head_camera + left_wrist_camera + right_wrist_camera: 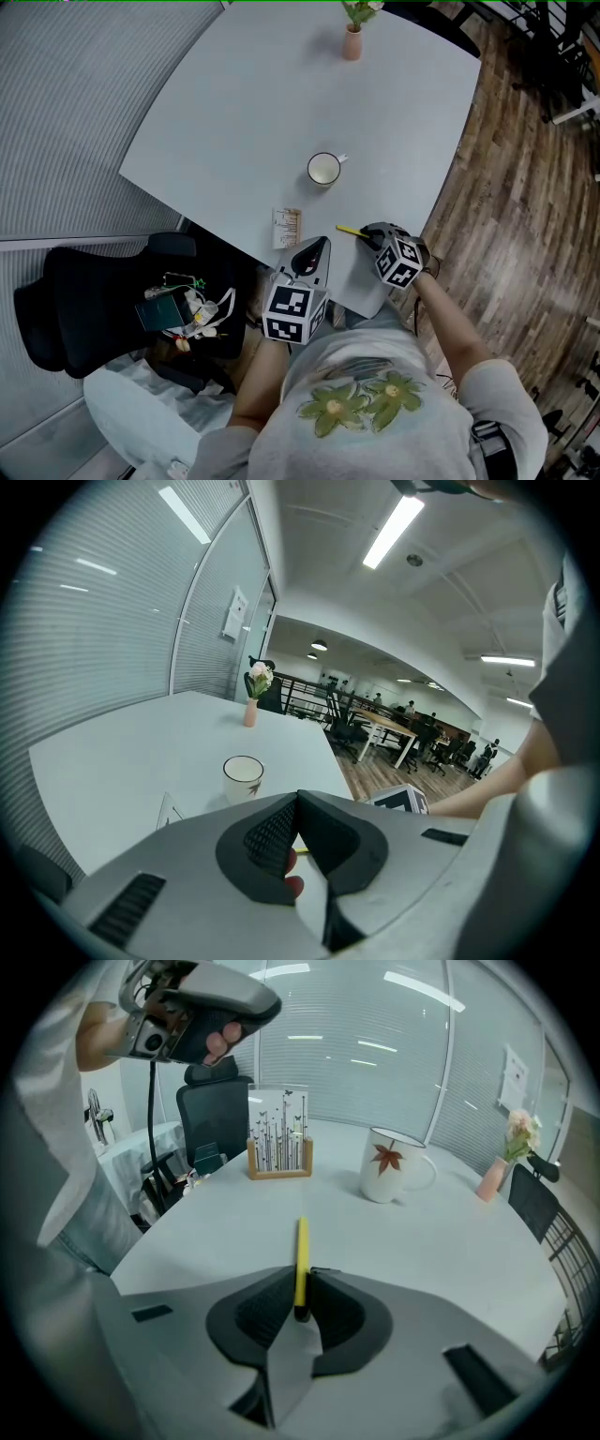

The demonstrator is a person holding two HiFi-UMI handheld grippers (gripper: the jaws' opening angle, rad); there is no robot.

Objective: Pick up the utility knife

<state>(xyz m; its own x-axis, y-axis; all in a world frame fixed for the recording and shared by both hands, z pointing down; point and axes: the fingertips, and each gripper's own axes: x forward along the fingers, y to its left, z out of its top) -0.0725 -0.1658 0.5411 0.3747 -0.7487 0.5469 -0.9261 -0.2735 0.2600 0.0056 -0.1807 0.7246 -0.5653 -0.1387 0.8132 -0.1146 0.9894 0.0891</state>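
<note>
Right gripper [302, 1290] has its jaws narrowed onto the near end of the yellow utility knife [301, 1241]. The knife lies on the white table [216, 1232] near its front edge, its long axis running straight out from the jaws. Left gripper [312, 255], jaws together and empty, waits just to the left.

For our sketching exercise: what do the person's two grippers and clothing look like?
The left gripper and right gripper have light grey shells with black ribbed pads. Each carries a cube of black-and-white square markers. The person wears a white short-sleeved shirt printed with green flowers.
</note>
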